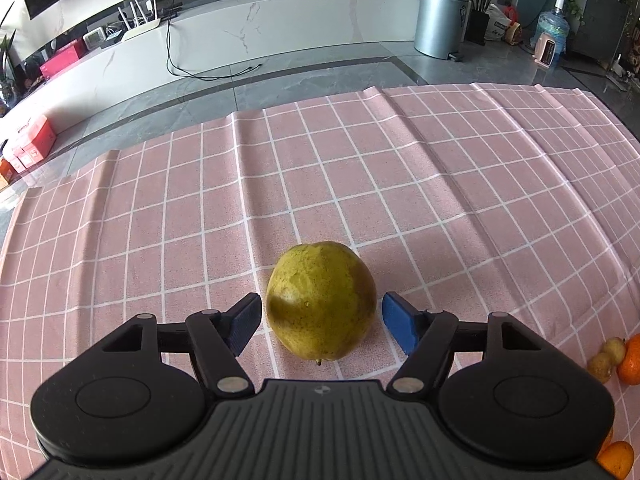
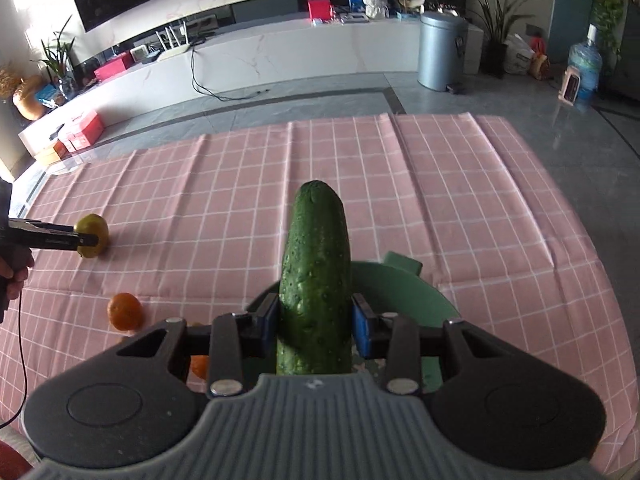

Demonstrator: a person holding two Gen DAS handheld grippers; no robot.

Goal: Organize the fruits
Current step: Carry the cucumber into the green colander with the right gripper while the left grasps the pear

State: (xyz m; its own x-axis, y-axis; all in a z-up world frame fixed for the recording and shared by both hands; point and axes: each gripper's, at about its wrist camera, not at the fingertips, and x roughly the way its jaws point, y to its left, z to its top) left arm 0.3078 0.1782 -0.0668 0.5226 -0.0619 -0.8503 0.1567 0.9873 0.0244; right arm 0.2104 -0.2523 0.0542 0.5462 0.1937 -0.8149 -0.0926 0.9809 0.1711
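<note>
A yellow-green pear (image 1: 320, 300) lies on the pink checked cloth (image 1: 400, 184). My left gripper (image 1: 321, 307) is open around it, with a gap between the fruit and each blue pad. The right wrist view shows the same pear (image 2: 96, 232) at the far left, with a finger of the left gripper (image 2: 52, 237) beside it. My right gripper (image 2: 315, 305) is shut on a dark green cucumber (image 2: 316, 256), which points away from me above a green bowl (image 2: 420, 292).
Oranges (image 2: 126, 311) (image 2: 199, 366) lie on the cloth left of the bowl. Oranges (image 1: 630, 360) and small yellowish fruits (image 1: 608, 356) sit at the right edge of the left wrist view. A person's hand (image 2: 14, 276) is at the far left. Beyond the table edge is grey floor.
</note>
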